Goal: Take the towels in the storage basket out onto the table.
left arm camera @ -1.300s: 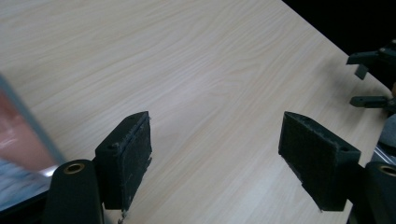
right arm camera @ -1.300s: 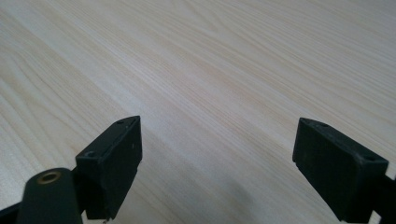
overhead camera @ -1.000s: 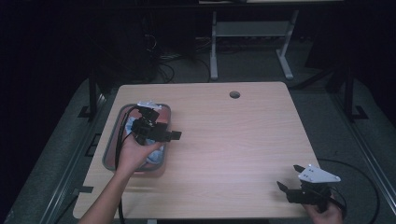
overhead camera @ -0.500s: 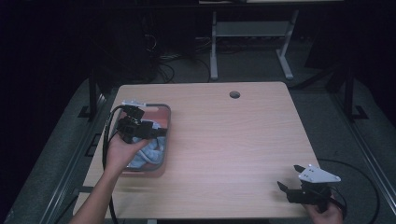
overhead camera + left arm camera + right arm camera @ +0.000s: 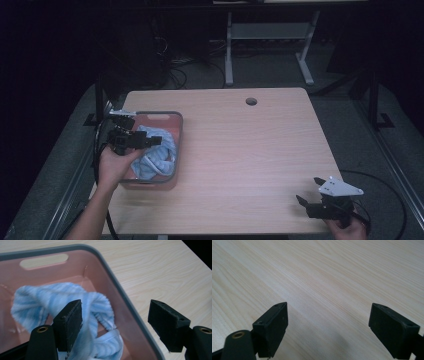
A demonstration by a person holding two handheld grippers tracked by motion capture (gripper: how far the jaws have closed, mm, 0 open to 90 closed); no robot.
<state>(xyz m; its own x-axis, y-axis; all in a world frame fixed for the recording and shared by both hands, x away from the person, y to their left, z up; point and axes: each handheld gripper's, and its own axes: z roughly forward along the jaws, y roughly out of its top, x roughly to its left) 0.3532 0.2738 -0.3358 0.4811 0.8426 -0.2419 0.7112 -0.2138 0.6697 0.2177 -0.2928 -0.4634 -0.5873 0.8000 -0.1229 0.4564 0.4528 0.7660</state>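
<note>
Near the counter's left edge, left tongs (image 5: 150, 141) hover wide open above the pink bin (image 5: 175, 131); nothing gripped. Blue striped cloth (image 5: 97, 307) lies bunched inside the bin. Right tongs (image 5: 311, 191) sit wide open, empty, over the counter's (image 5: 250, 150) front right corner.

— From my station, the left gripper (image 5: 150, 141) covers part of the blue striped towel (image 5: 155, 152) in the high view, so I can't follow its full outline.

— Same in the left gripper view: the near jaw hides the towel's middle, and the pink bin (image 5: 130, 307) runs off the left and bottom edges.

— The right gripper (image 5: 311, 192)?

— The person's hand (image 5: 345, 231) is cut by the bottom edge. The floor beyond the table (image 5: 260, 150) is probably cables, too dark to tell.
</note>
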